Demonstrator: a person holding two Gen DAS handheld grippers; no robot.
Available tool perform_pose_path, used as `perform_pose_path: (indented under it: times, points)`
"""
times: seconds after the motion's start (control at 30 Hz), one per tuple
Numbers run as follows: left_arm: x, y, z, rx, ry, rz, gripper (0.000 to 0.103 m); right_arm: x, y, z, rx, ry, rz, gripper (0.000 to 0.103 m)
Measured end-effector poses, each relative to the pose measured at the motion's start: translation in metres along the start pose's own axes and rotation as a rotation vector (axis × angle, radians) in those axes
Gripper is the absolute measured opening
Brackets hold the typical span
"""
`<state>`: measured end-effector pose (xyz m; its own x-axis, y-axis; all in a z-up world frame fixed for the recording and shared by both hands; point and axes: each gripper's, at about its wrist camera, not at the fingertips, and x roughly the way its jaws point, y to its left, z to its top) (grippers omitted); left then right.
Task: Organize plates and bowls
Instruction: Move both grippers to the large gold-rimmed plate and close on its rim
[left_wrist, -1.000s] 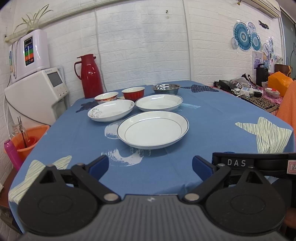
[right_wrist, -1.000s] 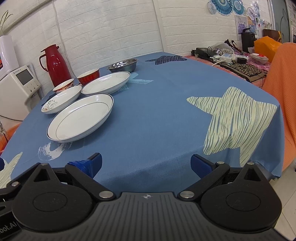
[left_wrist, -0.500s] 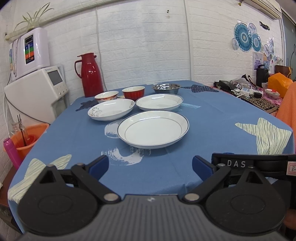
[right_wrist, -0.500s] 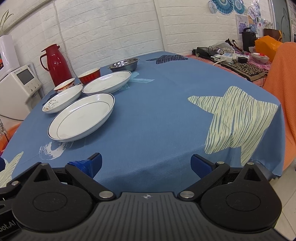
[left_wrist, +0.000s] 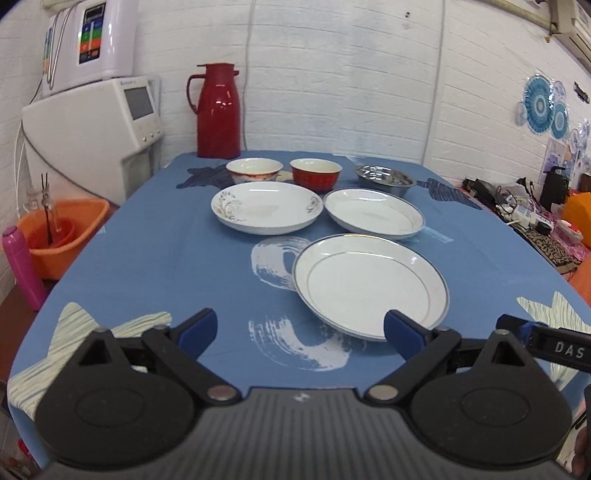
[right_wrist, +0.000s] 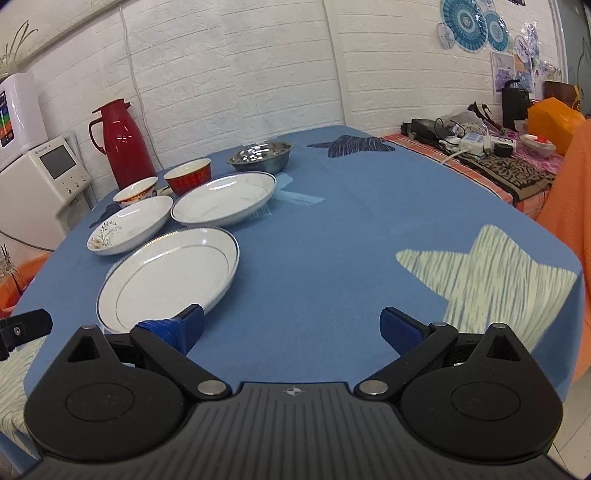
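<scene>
Table (left_wrist: 147, 258), covered in blue cloth with pale star prints, fills both views. Left gripper (left_wrist: 299, 330) occupies the lower frame, its blue-tipped fingers spread apart and holding nothing; right gripper (right_wrist: 291, 326) likewise, lower frame, fingers apart. Near plate (left_wrist: 369, 286), white with a dark rim line, lies at centre right of the left view, its near rim just behind the right-hand fingertip. Behind it: rimmed plate (left_wrist: 375, 214) and floral plate (left_wrist: 266, 208), side by side. At the far edge, a row of white bowl (left_wrist: 254, 169), red bowl (left_wrist: 316, 173) and steel bowl (left_wrist: 384, 179). Red flask (left_wrist: 218, 110) stands upper centre.
</scene>
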<state>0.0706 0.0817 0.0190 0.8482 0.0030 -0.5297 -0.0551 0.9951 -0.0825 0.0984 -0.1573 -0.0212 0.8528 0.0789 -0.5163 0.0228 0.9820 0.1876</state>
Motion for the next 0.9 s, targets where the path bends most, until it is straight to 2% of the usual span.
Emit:
perform_pose_path:
  times: [0.1, 0.2, 0.33, 0.53, 0.77, 0.9]
  points:
    - [0.018, 0.013, 0.012, -0.043, 0.049, 0.003, 0.097, 0.021, 0.01, 0.017, -0.021, 0.024, 0.042, 0.087]
    - [0.041, 0.018, 0.021, -0.044, 0.097, -0.003, 0.097, 0.045, 0.021, 0.025, -0.043, 0.058, 0.063, 0.087]
    - [0.072, 0.017, 0.029, -0.012, 0.13, 0.0, 0.097, 0.072, 0.036, 0.029, -0.099, 0.105, 0.054, 0.087]
    - [0.113, 0.017, 0.041, -0.034, 0.205, -0.039, 0.097, 0.104, 0.046, 0.037, -0.144, 0.181, 0.033, 0.087]
    - [0.148, 0.017, 0.05, -0.023, 0.338, -0.081, 0.097, 0.134, 0.058, 0.047, -0.253, 0.344, 0.061, 0.087]
    - [0.16, 0.02, 0.053, -0.02, 0.398, -0.126, 0.097, 0.146, 0.059, 0.055, -0.256, 0.423, 0.097, 0.091]
